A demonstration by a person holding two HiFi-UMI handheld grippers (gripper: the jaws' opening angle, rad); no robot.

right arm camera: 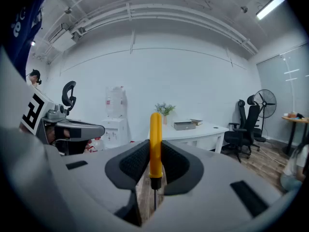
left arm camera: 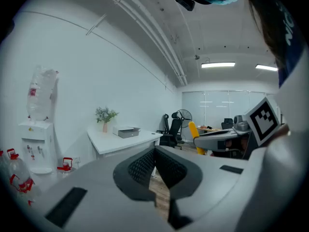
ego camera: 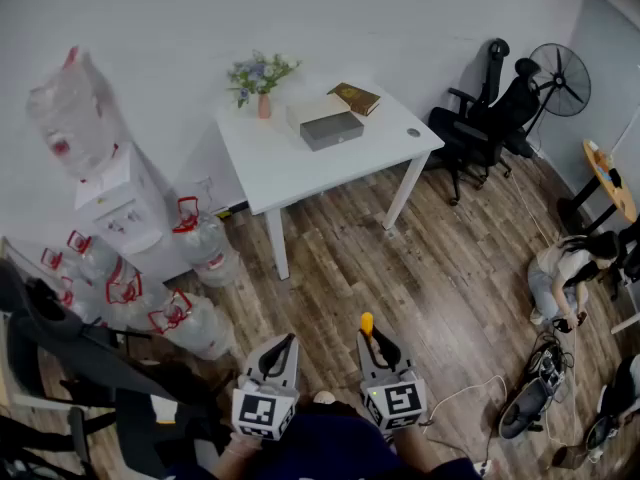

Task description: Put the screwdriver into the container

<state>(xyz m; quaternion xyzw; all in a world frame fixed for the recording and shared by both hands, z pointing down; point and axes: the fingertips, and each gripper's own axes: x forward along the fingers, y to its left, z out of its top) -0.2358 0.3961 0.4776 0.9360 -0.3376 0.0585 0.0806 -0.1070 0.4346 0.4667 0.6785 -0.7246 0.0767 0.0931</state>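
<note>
The yellow-handled screwdriver stands upright, clamped in my right hand-held gripper; its metal tip is lost behind the gripper body. My left hand-held gripper is closed, empty. The grey rectangular container sits well apart on the white bench, its inside hidden.

White walls, wood-plank floor, white bench by the back wall, black office chairs & standing fan on its right, water dispenser + jugs on its left, tube lights overhead.
</note>
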